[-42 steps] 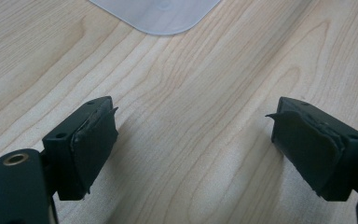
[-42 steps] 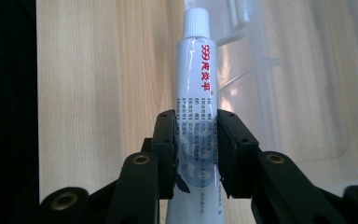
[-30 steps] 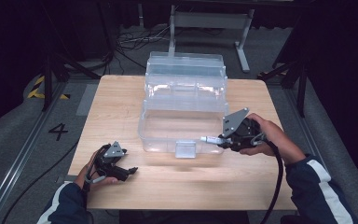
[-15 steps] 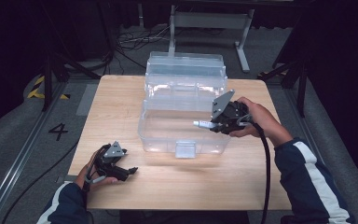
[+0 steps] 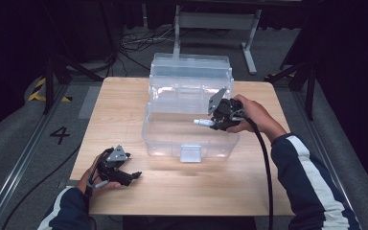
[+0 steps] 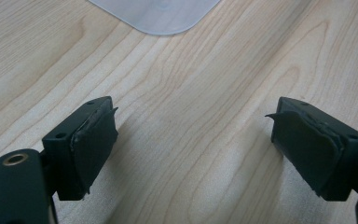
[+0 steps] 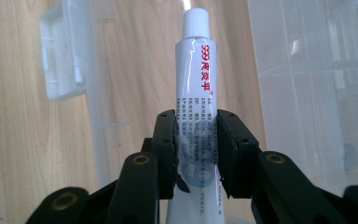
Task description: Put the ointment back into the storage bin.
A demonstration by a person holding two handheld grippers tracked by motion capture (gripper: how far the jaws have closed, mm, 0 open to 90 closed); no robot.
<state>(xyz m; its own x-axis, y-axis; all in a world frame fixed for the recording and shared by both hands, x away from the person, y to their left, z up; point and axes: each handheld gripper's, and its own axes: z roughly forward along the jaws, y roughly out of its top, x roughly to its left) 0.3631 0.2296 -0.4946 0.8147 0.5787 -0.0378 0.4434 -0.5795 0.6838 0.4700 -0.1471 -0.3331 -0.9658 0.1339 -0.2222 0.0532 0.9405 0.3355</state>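
Right hand-held gripper [image 7: 196, 149]: jaws clamped on the lower body of a small white plastic tube with red lettering and a ribbed white cap [image 7: 196, 79], cap pointing away. Tube held above the open clear plastic box [image 5: 172, 139], mid-tabletop toward the far edge. Left hand-held gripper [image 6: 193, 140]: jaws wide apart, empty, near the front left corner of the light wooden tabletop [image 5: 124, 110].

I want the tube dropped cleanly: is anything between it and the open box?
Nothing visible. The right gripper holds the tube over the clear box, whose lid stands open behind.
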